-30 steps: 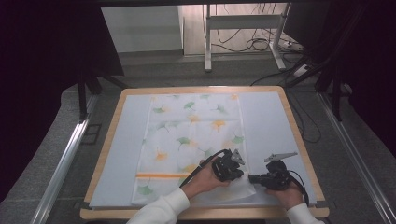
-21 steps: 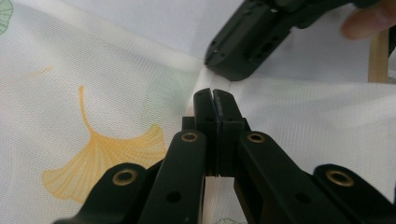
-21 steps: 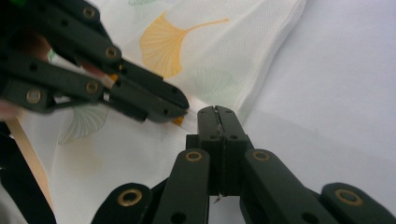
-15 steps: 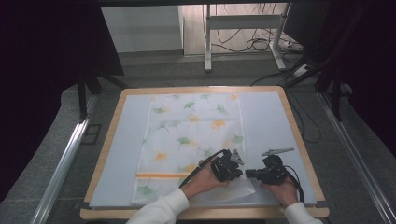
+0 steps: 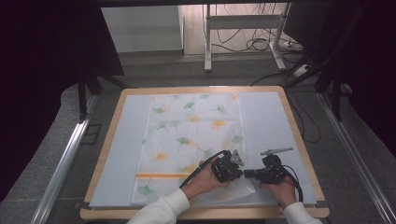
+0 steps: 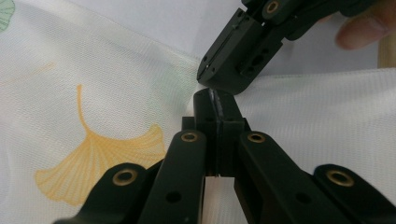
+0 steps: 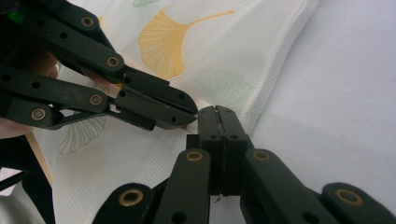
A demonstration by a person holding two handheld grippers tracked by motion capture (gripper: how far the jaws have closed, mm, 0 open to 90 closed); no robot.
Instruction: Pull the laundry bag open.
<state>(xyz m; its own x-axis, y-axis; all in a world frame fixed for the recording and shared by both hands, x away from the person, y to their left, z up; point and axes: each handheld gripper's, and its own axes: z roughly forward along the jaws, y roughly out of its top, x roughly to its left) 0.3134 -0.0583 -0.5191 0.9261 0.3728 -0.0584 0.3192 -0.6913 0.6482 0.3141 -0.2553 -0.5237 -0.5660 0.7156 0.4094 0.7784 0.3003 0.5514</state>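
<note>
A white cloth (image 5: 191, 130) printed with green and orange ginkgo leaves lies flat on a pale blue mat (image 5: 266, 116). Both grippers meet tip to tip at the cloth's right edge, near its near corner. My left gripper (image 5: 240, 171) is shut, and in the left gripper view a thin line of cloth (image 6: 140, 70) shows between the jaws of the left gripper (image 6: 215, 95). My right gripper (image 5: 247, 173) is shut too, pinching the cloth's edge (image 7: 261, 70) right beside it; the right gripper (image 7: 218, 112) almost touches the left gripper (image 7: 189, 111).
The mat lies on a wooden-rimmed table (image 5: 299, 135). Bare mat flanks the cloth on both sides. Beyond the far edge are a dark floor, metal stand legs (image 5: 208, 42) and cables (image 5: 261, 44). Dark panels stand at both sides.
My right gripper has edged a little to the left and away from me, closer to the left gripper. The left hand and the cloth have kept still.
</note>
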